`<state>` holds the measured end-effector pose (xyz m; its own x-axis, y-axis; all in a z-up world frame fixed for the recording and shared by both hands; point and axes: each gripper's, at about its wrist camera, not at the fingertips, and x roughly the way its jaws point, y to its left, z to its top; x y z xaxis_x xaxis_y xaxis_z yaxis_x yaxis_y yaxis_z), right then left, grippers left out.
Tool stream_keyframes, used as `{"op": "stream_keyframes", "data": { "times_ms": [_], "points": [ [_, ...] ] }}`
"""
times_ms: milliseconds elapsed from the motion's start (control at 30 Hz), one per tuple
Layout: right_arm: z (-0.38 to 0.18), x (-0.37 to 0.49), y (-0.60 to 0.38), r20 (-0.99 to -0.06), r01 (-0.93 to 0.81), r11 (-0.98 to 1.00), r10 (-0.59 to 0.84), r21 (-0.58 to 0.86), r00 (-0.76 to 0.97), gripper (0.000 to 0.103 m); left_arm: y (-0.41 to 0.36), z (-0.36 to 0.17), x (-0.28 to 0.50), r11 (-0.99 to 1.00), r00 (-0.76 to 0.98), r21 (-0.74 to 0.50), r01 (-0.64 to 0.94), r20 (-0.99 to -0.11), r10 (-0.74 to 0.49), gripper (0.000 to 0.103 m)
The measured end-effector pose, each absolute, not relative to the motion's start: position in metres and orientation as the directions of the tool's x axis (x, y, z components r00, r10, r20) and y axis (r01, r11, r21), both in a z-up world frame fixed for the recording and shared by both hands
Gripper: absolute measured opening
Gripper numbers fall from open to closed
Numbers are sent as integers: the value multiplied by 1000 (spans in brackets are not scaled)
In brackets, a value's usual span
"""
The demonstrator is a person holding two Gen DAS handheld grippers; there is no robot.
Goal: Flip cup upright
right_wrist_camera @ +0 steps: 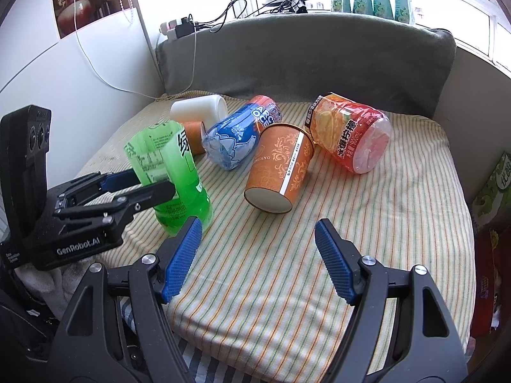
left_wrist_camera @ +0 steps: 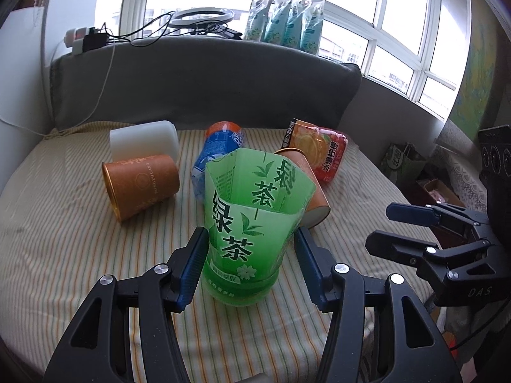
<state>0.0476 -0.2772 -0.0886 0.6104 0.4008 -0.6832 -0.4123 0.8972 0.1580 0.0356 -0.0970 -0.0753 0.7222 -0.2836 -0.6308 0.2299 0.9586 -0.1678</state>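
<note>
Your left gripper (left_wrist_camera: 250,263) has its blue pads on either side of the green cup (left_wrist_camera: 252,223). The left pad looks to be touching the cup's wall, while the right pad sits just beside it, so you cannot tell whether the grip is firm. From the right wrist view, the left gripper (right_wrist_camera: 153,185) brackets that cup (right_wrist_camera: 172,178) about midway up its side. The cup stands upright on the striped bed cover (left_wrist_camera: 80,239), open end up, its cut rim uneven.

Your right gripper (right_wrist_camera: 258,255) is spread wide with nothing between its pads, hovering over the cover (right_wrist_camera: 367,207) just to the right of the green cup. In the left view it (left_wrist_camera: 383,226) shows at the right edge.

Behind the green cup, an orange cup (right_wrist_camera: 281,166) lies on its side with its base toward you. A blue bottle (right_wrist_camera: 236,137) lies beside it on the left, and a red bottle (right_wrist_camera: 351,137) touches its rim on the right. Farther back left lie a second orange cup (left_wrist_camera: 140,185) and a white container (left_wrist_camera: 143,142), both on their sides. A grey headboard (left_wrist_camera: 204,83) rises behind the bed, under the window (left_wrist_camera: 351,6).
</note>
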Motion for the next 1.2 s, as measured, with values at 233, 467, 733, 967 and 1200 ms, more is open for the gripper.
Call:
{"op": "stream_keyframes", "data": {
  "times_ms": [233,467,733,967,1200],
  "points": [
    [-86,44,-279,-669,-402,900,404,169,624,76,-98,-74,29,957,715,-156,245,-638,-286,58],
    [-84,37,-277,-653,-387,905,401,174,643,76,-92,-72,24,959,721,-159,236,-633,-283,64],
    [-82,30,-274,-626,-348,921,378,177,682,76,-79,-65,15,962,742,-150,229,-613,-272,71],
    [-74,19,-271,-572,-270,954,297,133,764,80,-59,-52,-1,972,801,-115,204,-551,-233,71],
    [-53,2,-263,-450,-202,976,214,77,867,89,-37,-27,-17,988,901,-97,124,-406,-153,77]
  ]
}}
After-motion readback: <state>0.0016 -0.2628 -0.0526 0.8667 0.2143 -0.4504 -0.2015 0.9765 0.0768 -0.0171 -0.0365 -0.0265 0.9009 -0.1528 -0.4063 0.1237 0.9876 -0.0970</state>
